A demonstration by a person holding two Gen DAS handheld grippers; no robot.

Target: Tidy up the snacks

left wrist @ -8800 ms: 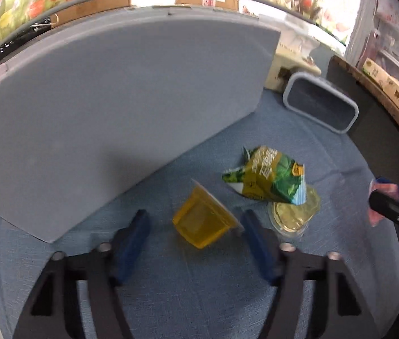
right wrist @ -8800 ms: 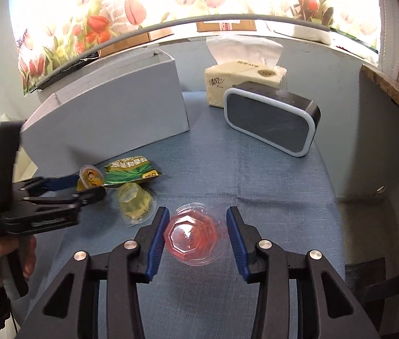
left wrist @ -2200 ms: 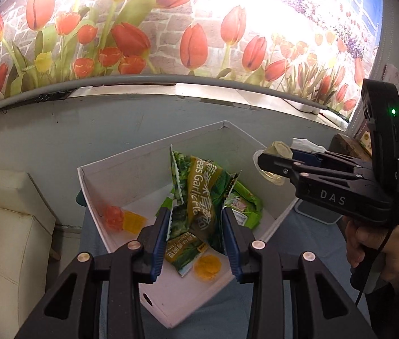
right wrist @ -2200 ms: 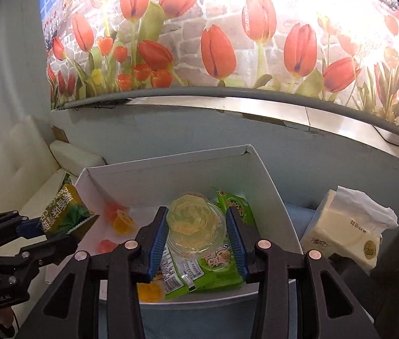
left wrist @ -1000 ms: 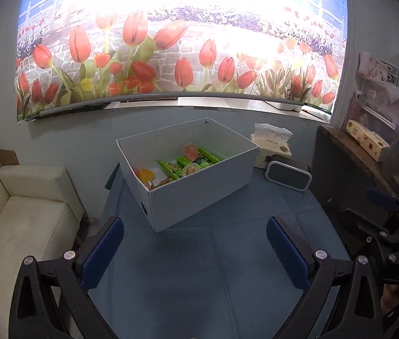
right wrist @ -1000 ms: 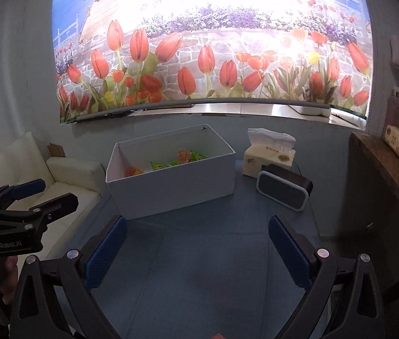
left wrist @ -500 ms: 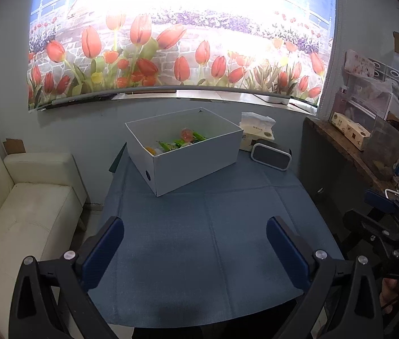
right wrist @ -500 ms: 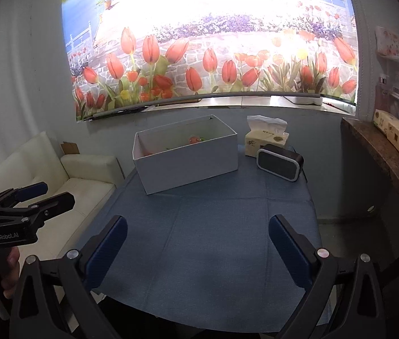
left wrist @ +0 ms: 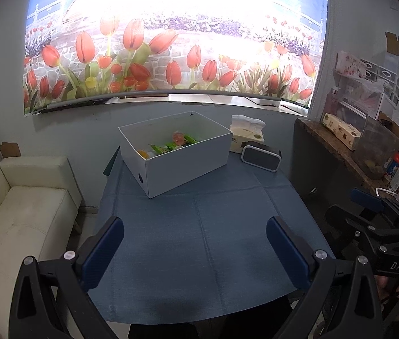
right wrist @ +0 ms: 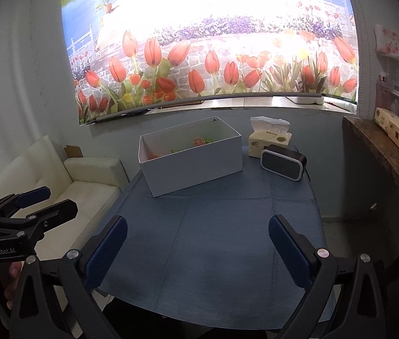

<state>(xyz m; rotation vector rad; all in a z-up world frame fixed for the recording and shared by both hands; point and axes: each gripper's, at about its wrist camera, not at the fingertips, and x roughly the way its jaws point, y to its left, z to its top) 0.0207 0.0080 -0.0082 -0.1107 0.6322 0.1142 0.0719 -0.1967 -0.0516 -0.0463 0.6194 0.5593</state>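
A white box [left wrist: 182, 166] [right wrist: 196, 169] stands at the far side of the blue-covered table [left wrist: 205, 240] [right wrist: 213, 240]. Inside it lie green snack packets [left wrist: 168, 147], a red jelly cup [left wrist: 178, 137] [right wrist: 198, 141] and an orange one [left wrist: 142, 153]. My left gripper [left wrist: 195, 243] is open and empty, held back over the table's near edge. My right gripper [right wrist: 198, 243] is open and empty too, equally far from the box. Each gripper shows at the other view's edge: the right gripper [left wrist: 368, 212], the left gripper [right wrist: 38, 203].
A tissue box [left wrist: 246, 137] [right wrist: 270, 139] and a black speaker [left wrist: 261, 158] [right wrist: 284, 165] sit right of the white box. A cream sofa [left wrist: 15, 212] [right wrist: 86, 180] stands left of the table. A cluttered wooden shelf [left wrist: 354, 152] runs along the right wall.
Both grippers let go of their snacks over the box, opened, and drew back and up from it. The box now looks smaller and farther away.
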